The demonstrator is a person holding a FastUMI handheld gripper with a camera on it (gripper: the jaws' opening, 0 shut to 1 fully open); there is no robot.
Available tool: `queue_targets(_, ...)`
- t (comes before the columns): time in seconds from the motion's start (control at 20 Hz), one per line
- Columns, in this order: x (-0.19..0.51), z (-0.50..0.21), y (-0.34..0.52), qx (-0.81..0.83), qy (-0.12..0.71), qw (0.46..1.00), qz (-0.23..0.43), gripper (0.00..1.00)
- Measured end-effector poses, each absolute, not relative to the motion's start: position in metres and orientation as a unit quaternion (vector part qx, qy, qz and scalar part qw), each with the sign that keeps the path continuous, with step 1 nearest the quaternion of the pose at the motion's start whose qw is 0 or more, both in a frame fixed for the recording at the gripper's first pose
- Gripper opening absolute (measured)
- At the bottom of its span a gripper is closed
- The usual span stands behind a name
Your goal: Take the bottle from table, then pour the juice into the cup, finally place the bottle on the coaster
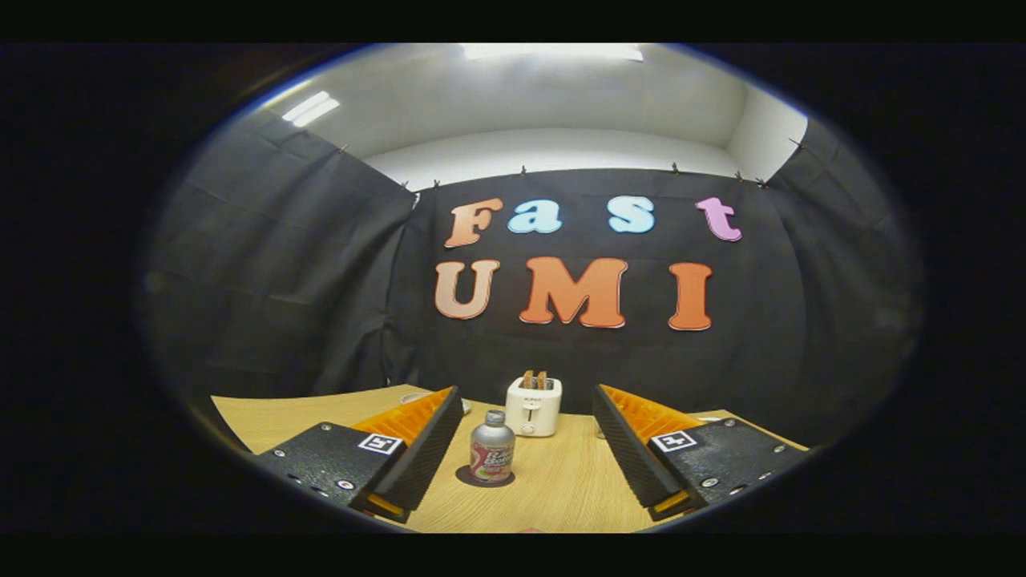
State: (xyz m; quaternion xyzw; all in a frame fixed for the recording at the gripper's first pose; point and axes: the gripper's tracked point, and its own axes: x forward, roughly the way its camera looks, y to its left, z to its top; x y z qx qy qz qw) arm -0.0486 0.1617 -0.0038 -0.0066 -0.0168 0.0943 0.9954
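The hand-held gripper [527, 417] hangs above the wooden surface [561, 489] with its two fingers [429, 449] spread wide apart, holding nothing; each finger carries a small square marker on its upper face, and the ribbed inner pads face each other across the gap. In that gap, nearer the left finger than the right but touching neither, stands the bottle [491, 449]. It is upright, short and squat, with a silvery body, a rounded shoulder narrowing to a grey cap that is screwed on, and a wrap-around label printed in red, white and a little green; the print is too small to make out. Whether any juice is inside cannot be told, as the body is opaque. The bottle rests on a dark round coaster [484, 478], whose rim shows as a dark ring around its base. Just beyond the bottle, a little to its right and farther back on the surface, sits a white toaster [533, 406] with two browned slices poking up from its slots and a lever on its front face. To the left of the toaster, half hidden behind the left fingertip, a pale round rim [415, 396] peeks out; it may be a cup or dish, but too little shows to say. Beside the right fingertip a faint clear object [600, 433] can be glimpsed, unidentifiable. Behind the surface's far edge hangs the black cloth wall [321, 304].
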Motion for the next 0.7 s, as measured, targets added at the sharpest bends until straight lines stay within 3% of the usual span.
queue_targets(0.7,-0.0471,-0.0067,0.1587,0.003,-0.020,0.996,0.091,0.97)
